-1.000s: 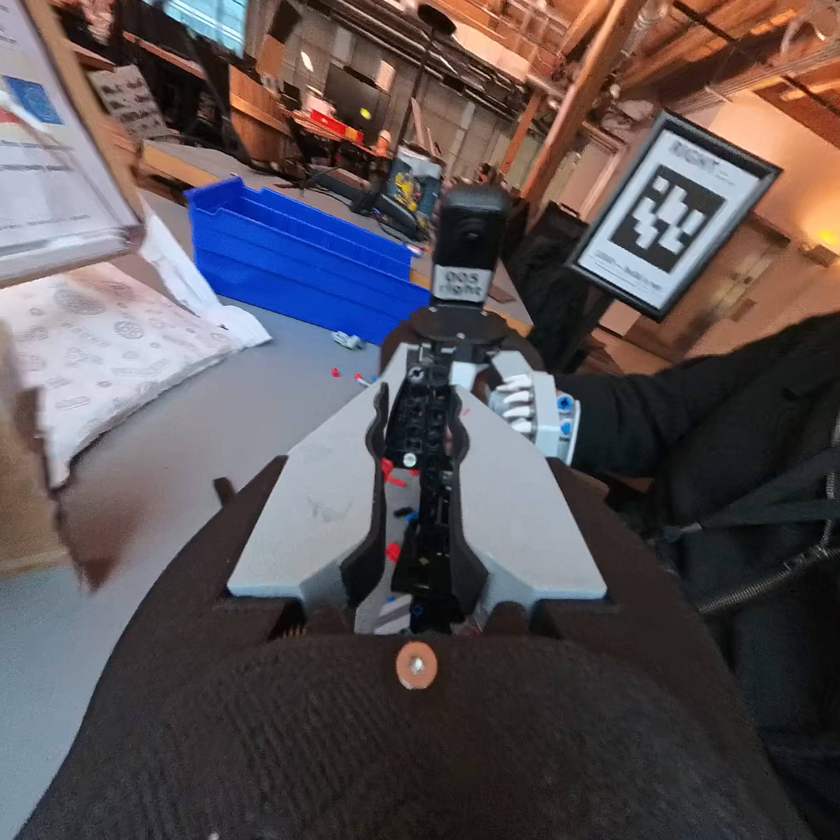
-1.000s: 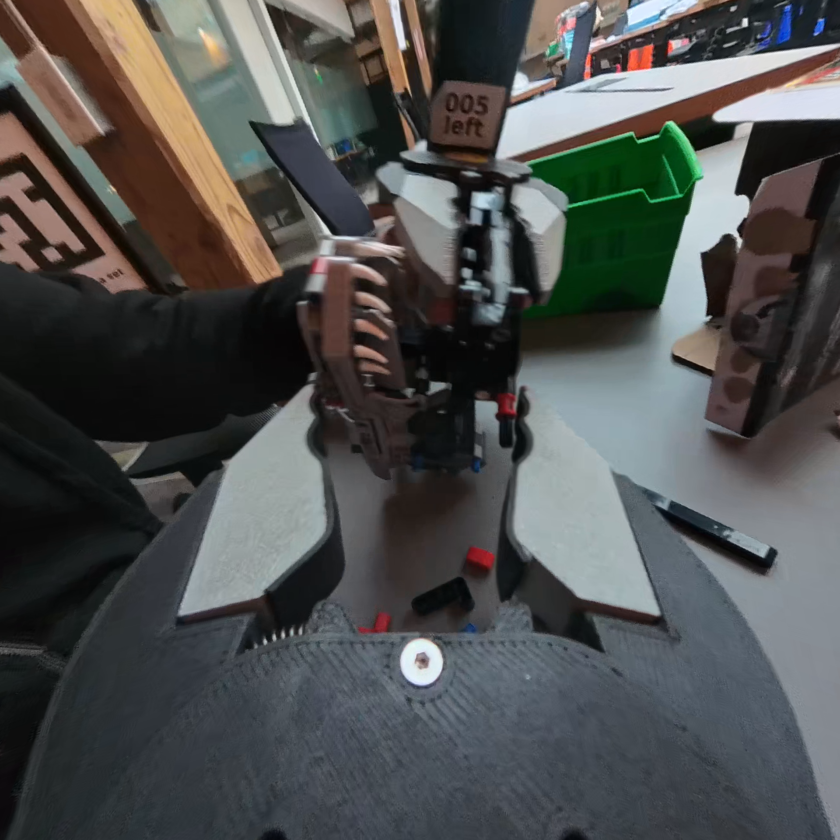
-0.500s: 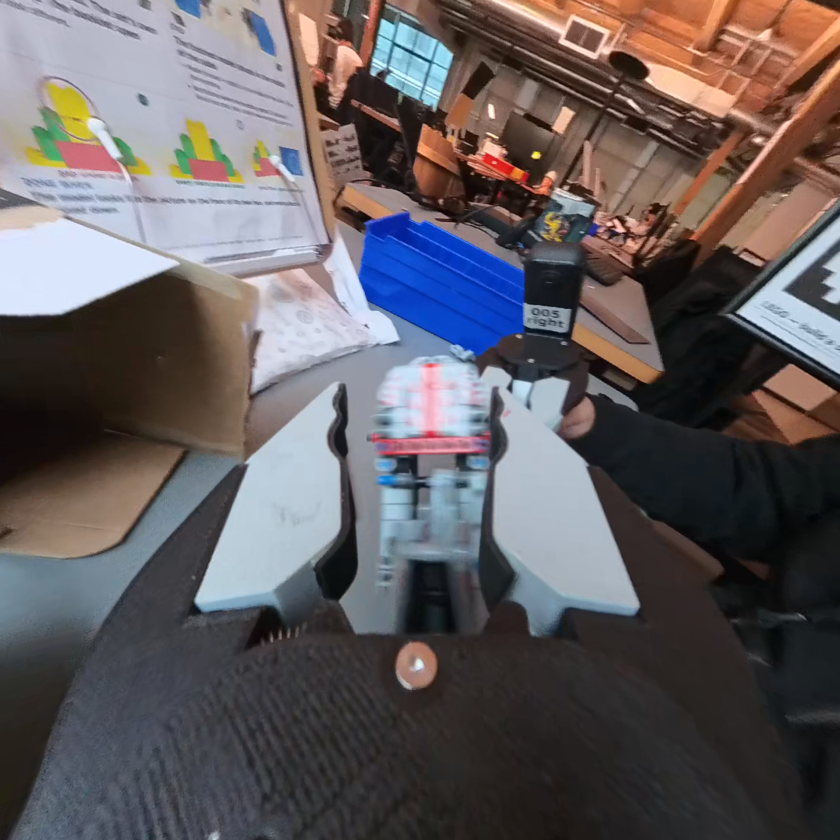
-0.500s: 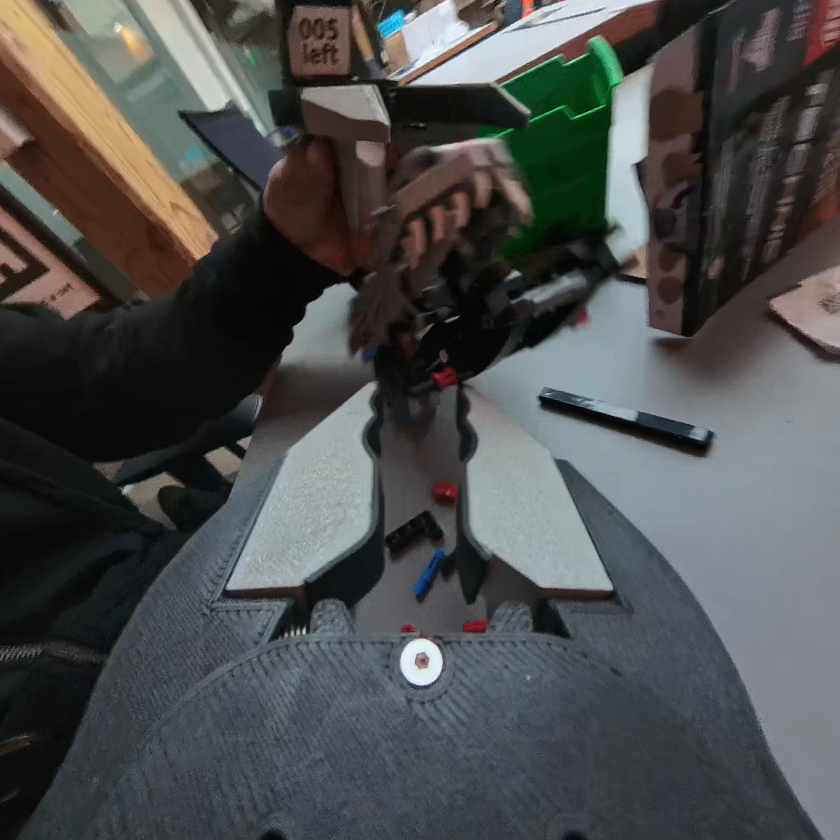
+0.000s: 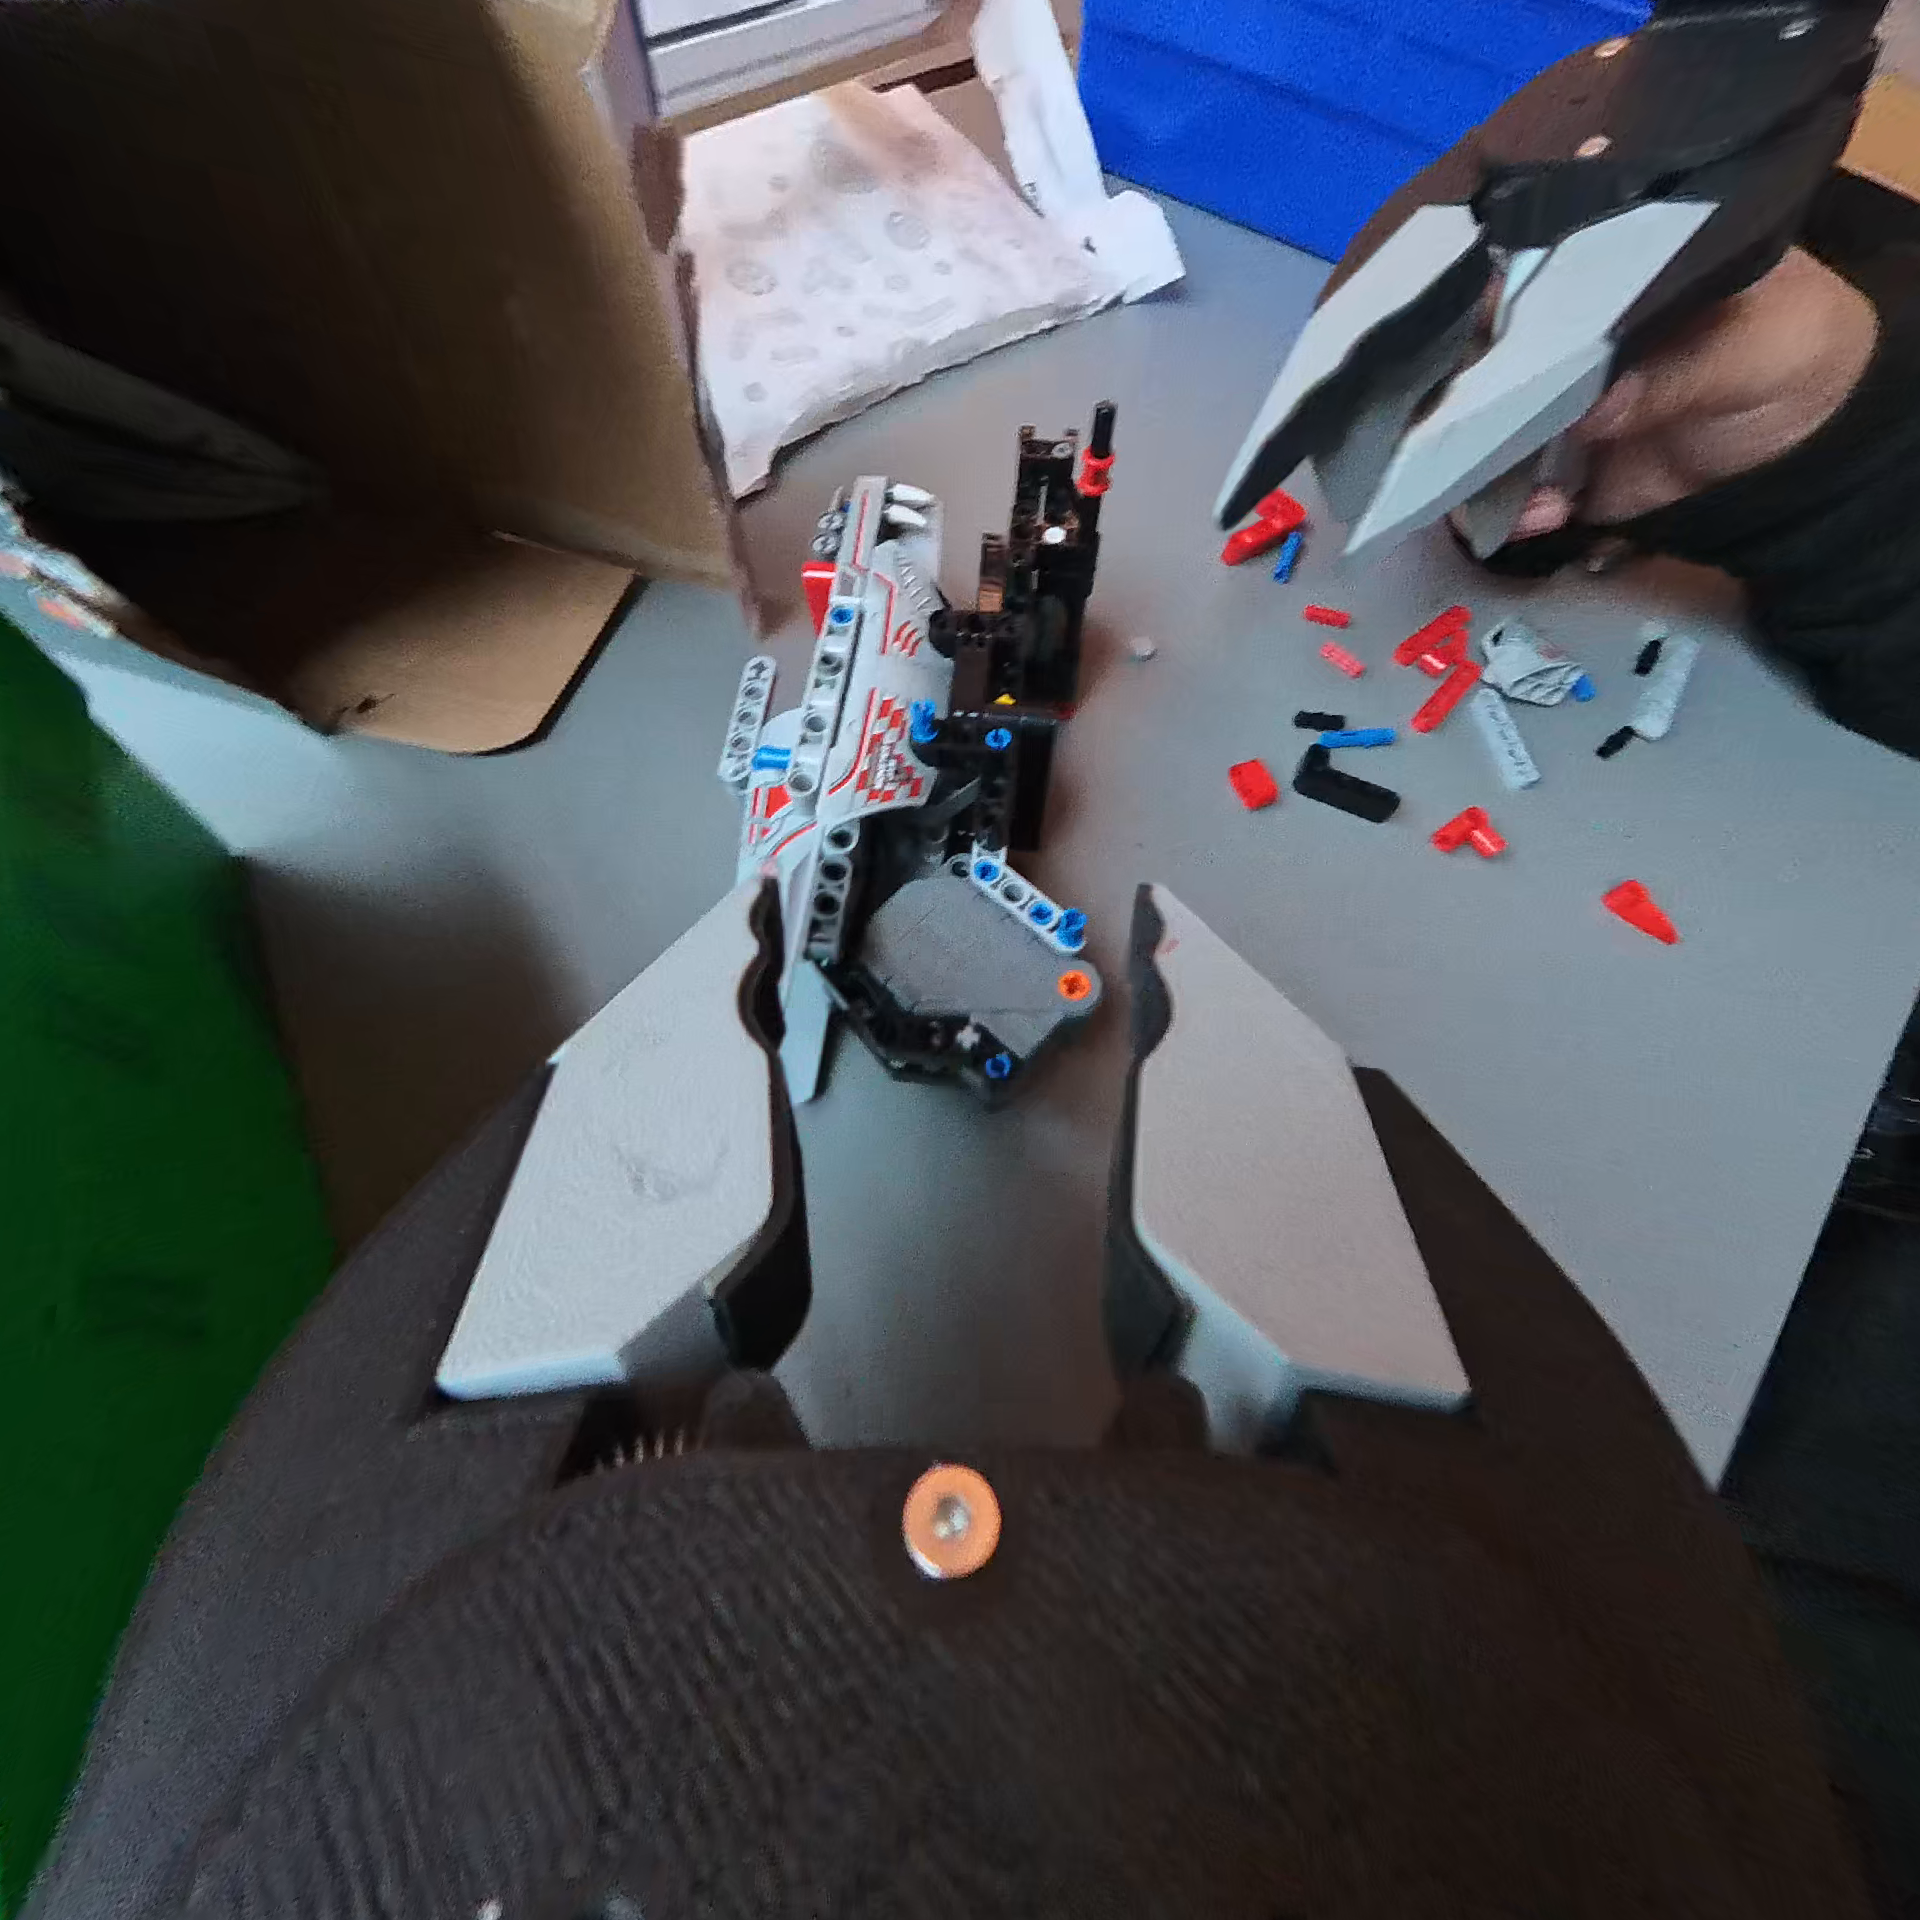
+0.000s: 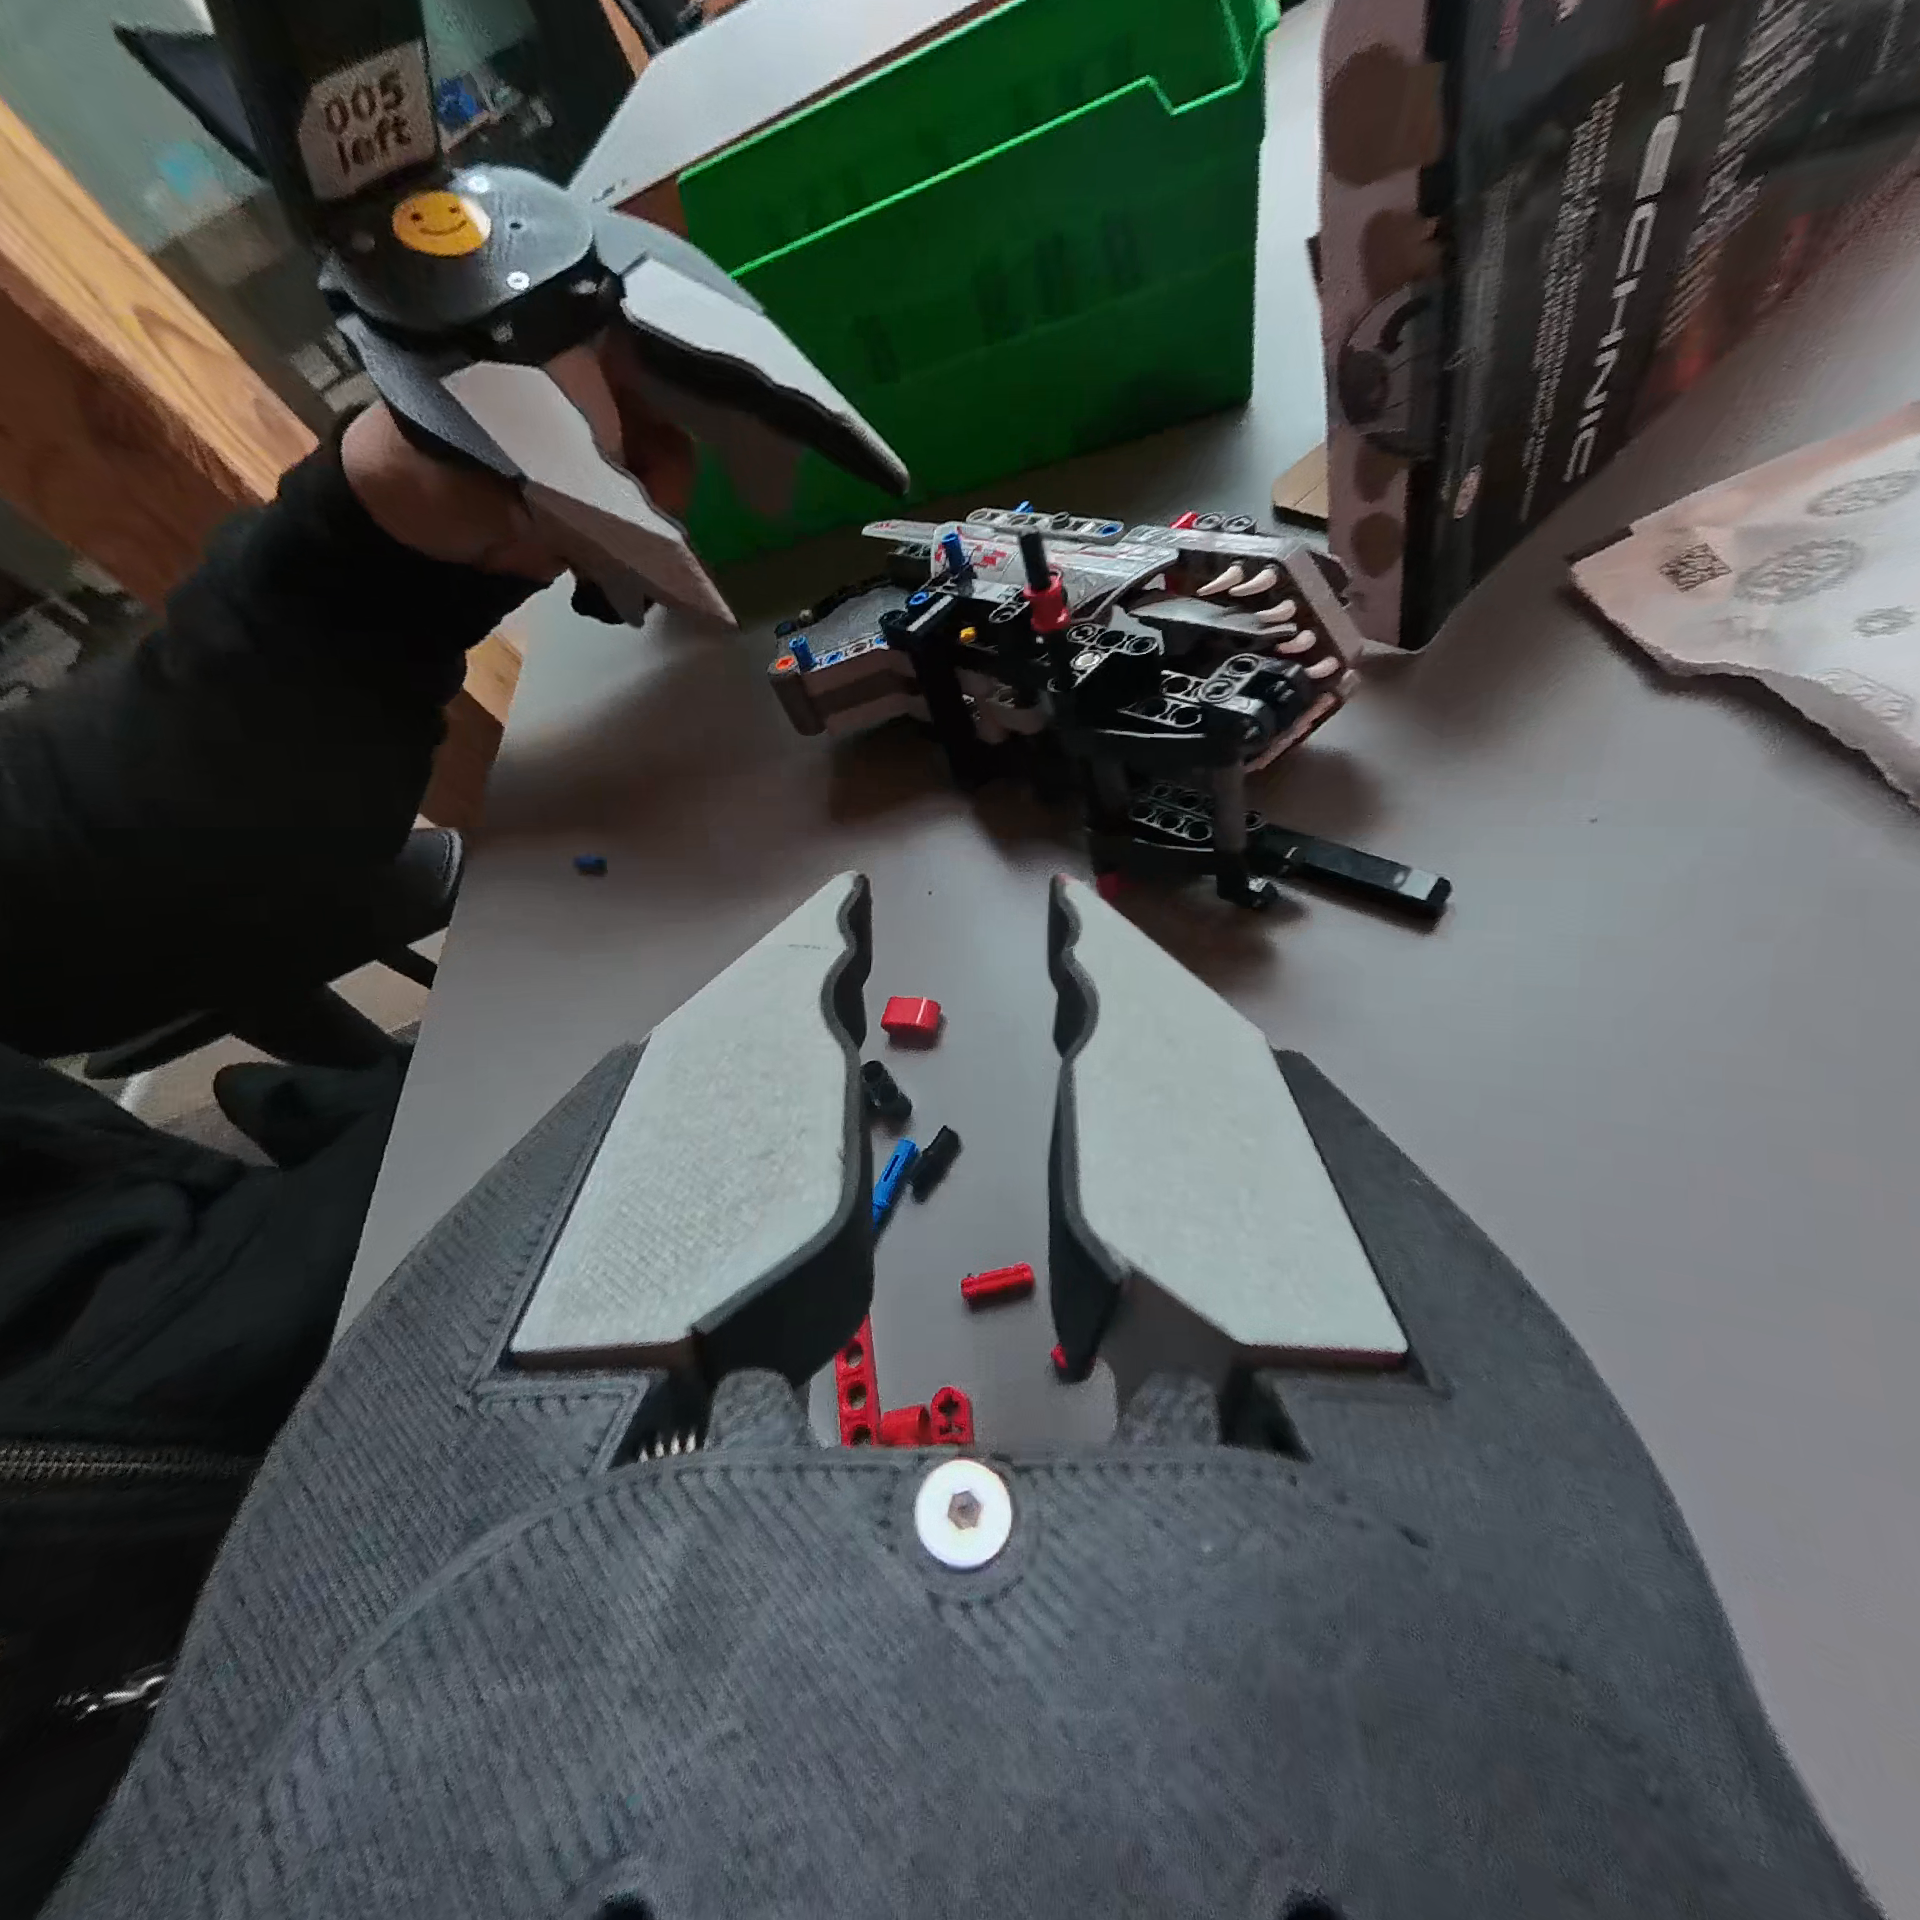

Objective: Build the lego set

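The big flat grey bench (image 5: 1351, 1039) holds a tall green plastic bin (image 6: 987, 260), a brown cardboard box (image 5: 364, 312) and a blue plastic bin (image 5: 1299, 104), and in the middle lies the half-built grey, black and red lego model with white teeth (image 5: 914, 748), on its side just past the left gripper (image 5: 951, 935). The left gripper is empty, its jaws wide apart and one tip right next to the model. The right gripper (image 6: 956, 914) is also empty with its jaws partly open, above small loose red, black and blue lego pieces (image 5: 1455, 717).
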